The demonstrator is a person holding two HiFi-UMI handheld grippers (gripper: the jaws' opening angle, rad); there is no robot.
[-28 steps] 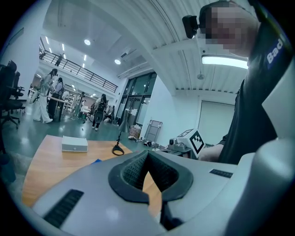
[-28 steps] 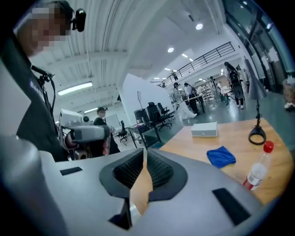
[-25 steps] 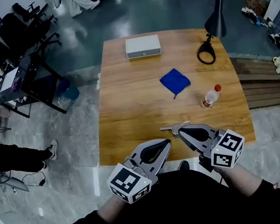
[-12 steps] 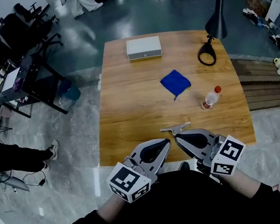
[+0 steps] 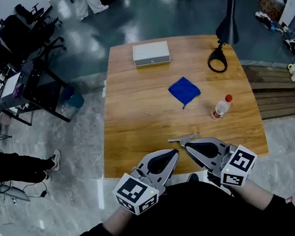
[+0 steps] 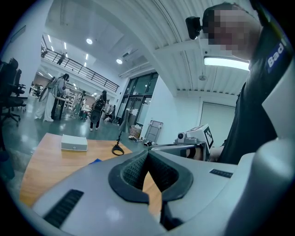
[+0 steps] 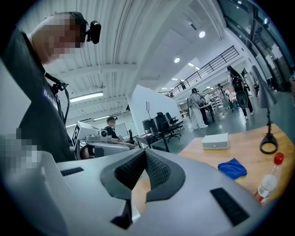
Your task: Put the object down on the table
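Wooden table [image 5: 137,122] with cloth [image 5: 184,89] and bottle [image 5: 220,107]; left gripper [image 5: 174,152] and right gripper [image 5: 187,145] at its near edge, fingers together, empty.

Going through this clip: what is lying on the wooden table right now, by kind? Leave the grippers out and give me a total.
white box: 1
blue cloth: 1
bottle with a red cap: 1
black desk lamp: 1
small grey metal item, too small to identify: 1
Total: 5
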